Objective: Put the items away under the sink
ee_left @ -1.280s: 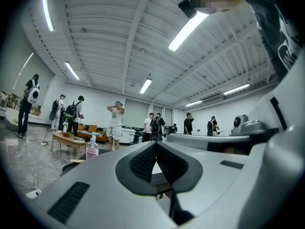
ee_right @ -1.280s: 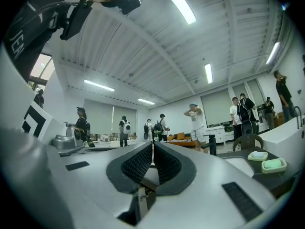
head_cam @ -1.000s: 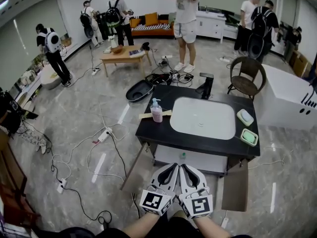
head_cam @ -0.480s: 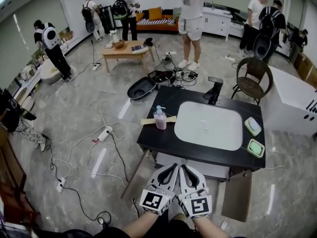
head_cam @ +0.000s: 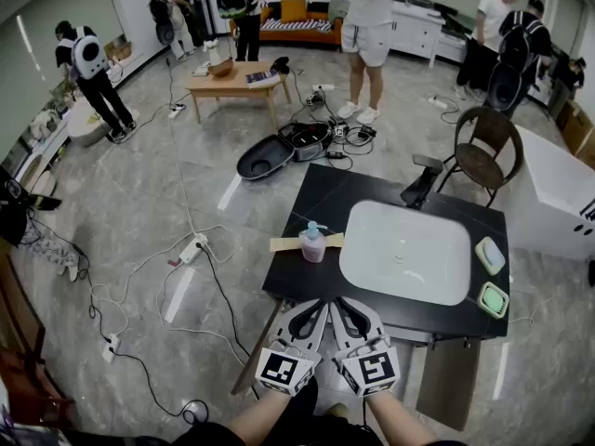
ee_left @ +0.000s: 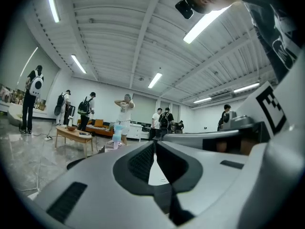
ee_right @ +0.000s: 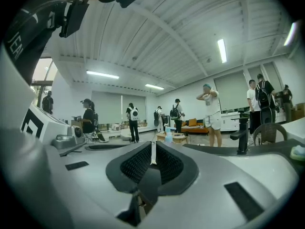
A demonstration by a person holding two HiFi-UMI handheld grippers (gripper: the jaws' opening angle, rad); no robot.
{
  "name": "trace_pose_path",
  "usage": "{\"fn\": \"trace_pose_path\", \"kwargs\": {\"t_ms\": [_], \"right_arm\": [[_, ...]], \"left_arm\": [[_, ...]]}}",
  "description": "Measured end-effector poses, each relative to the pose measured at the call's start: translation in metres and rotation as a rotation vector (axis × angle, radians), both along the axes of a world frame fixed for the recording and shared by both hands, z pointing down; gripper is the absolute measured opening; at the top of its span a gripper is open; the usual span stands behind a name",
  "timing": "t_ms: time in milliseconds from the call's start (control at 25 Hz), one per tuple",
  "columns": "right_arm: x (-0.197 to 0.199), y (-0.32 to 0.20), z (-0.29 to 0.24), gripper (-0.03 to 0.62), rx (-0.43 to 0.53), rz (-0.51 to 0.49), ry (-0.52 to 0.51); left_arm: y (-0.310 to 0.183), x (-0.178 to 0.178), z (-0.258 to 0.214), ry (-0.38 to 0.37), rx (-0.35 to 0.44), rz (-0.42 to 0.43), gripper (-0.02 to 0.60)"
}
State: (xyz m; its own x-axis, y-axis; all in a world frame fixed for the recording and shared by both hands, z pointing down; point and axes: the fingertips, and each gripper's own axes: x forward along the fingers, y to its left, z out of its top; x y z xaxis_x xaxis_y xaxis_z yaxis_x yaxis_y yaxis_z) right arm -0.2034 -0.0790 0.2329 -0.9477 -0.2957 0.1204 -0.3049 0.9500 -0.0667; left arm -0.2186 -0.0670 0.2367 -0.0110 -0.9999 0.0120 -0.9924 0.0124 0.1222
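Note:
A pink soap bottle (head_cam: 313, 242) with a blue pump stands on the black counter (head_cam: 307, 282), left of the white sink (head_cam: 406, 252). A pale wooden strip (head_cam: 286, 243) lies by the bottle. Two green soap dishes (head_cam: 490, 255) (head_cam: 494, 299) sit right of the basin. My left gripper (head_cam: 320, 304) and right gripper (head_cam: 343, 303) are side by side at the counter's front edge, both shut on nothing. The bottle shows small beyond the left gripper (ee_left: 155, 144) at the left (ee_left: 116, 135) and straight beyond the right gripper (ee_right: 152, 147) (ee_right: 168, 133).
The cabinet doors below the counter stand open, one at the left (head_cam: 253, 347) and one at the right (head_cam: 448, 384). A black faucet (head_cam: 422, 182) rises behind the basin. Cables (head_cam: 191, 249) trail over the floor at the left. Several people stand far off; a chair (head_cam: 485, 147) is behind.
Both grippers have moved forward together up to the counter's front edge, still side by side. The counter and sink now look nearer and lower in the head view.

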Motion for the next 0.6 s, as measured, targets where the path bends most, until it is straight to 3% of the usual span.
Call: {"fn": "trace_pose_path", "kwargs": {"t_ms": [480, 600], "right_arm": [[-0.074, -0.060, 0.014, 0.040, -0.014, -0.022, 0.053], [-0.086, -0.070, 0.016, 0.040, -0.013, -0.020, 0.062]], "left_arm": [[-0.037, -0.069, 0.046, 0.005, -0.078, 0.044, 0.011], [-0.046, -0.079, 0.055, 0.000, -0.093, 0.065, 0.035]]}}
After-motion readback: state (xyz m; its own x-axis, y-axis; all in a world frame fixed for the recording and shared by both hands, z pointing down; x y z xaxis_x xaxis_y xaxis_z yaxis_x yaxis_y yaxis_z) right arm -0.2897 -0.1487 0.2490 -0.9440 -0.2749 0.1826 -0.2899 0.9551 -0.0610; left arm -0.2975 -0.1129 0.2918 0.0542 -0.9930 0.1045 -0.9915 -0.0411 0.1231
